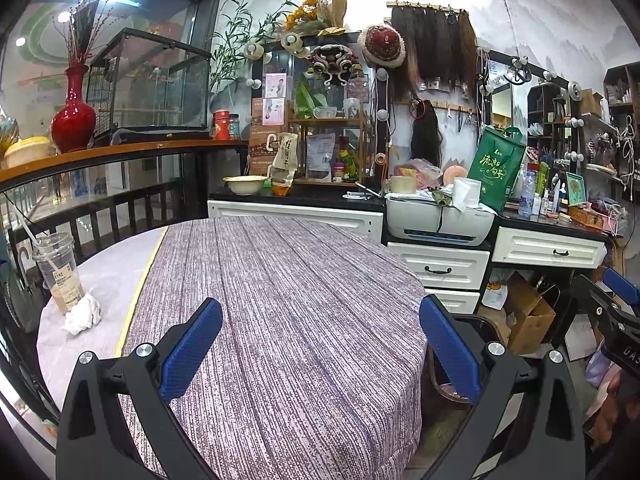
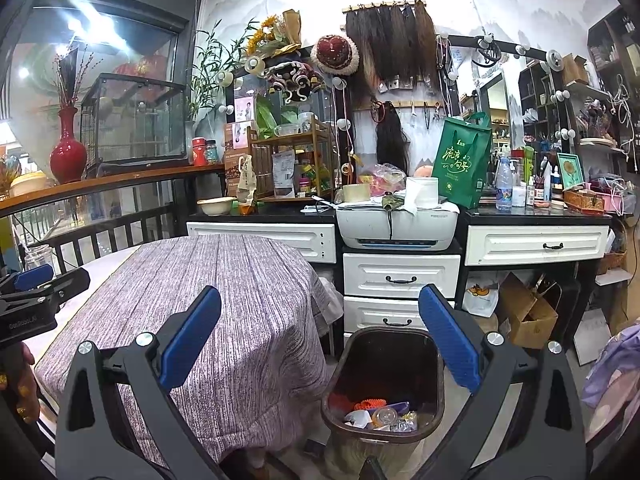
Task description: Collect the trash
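1. Plainly, the left gripper (image 1: 320, 344) hovers over the striped tablecloth (image 1: 288, 300), its blue fingers spread wide and holding nothing.
2. At the table's far left edge stands a clear plastic drink cup (image 1: 58, 270) with a straw, and a crumpled white tissue (image 1: 83, 314) lies touching its base.
3. Over to the right, the right gripper (image 2: 320, 344) is likewise spread and empty, above the dark trash bin (image 2: 386, 380) beside the table.
4. Inside the bin lies litter, seemingly wrappers and a small bottle.
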`<state>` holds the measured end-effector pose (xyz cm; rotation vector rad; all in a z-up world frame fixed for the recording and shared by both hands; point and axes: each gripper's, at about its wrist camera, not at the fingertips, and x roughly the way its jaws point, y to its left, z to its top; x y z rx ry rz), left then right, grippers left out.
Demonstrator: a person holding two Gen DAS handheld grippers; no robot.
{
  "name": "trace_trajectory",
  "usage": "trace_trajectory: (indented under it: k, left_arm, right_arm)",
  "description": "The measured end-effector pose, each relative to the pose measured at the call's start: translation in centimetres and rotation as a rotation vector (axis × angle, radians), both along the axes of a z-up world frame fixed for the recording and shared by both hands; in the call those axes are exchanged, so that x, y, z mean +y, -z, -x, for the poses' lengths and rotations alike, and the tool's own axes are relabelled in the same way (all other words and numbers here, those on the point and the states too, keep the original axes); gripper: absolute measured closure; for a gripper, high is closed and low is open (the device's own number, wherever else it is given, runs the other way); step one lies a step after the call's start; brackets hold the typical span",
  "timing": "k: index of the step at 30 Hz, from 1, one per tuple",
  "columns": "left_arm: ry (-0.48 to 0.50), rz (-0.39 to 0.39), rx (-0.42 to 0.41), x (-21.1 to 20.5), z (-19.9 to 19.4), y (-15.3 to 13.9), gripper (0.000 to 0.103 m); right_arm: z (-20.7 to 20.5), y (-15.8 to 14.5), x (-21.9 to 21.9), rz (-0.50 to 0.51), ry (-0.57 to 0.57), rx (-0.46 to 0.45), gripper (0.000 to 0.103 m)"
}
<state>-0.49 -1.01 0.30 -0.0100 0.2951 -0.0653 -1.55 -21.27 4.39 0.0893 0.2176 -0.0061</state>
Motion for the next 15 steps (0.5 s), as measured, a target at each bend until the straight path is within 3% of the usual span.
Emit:
trace_trajectory:
  k: [15]
  left_arm:
    - [0.004, 0.000, 0.006, 0.20, -0.01, 0.09, 0.005]
  right_arm:
    - [-0.06, 0.18, 0.05, 0.000, -0.002, 0.004, 0.006]
